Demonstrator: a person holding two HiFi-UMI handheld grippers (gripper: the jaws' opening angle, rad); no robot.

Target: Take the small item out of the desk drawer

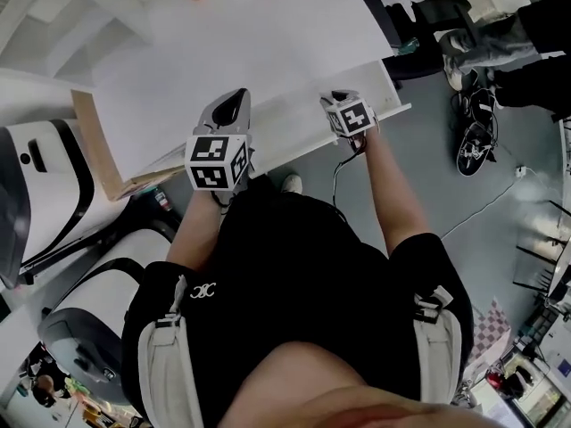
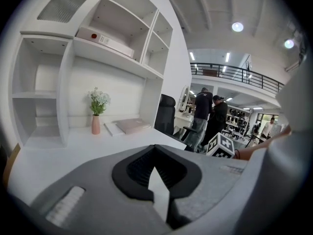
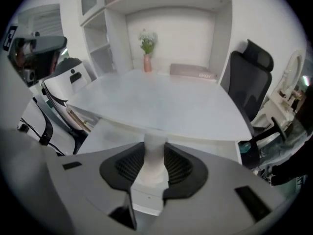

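Note:
I stand at a white desk. My right gripper is at the desk's front edge, near its right end. In the right gripper view, my right gripper has its black pads closed on a white drawer handle, which juts from the drawer front under the desktop. The drawer's inside is hidden and no small item shows. My left gripper hovers over the desk's front edge to the left. Its jaws are together with nothing between them.
A pink vase with flowers and a flat pink book sit at the back of the desk under white shelves. A black office chair stands at the right. White and black seats stand at the left. People stand farther off.

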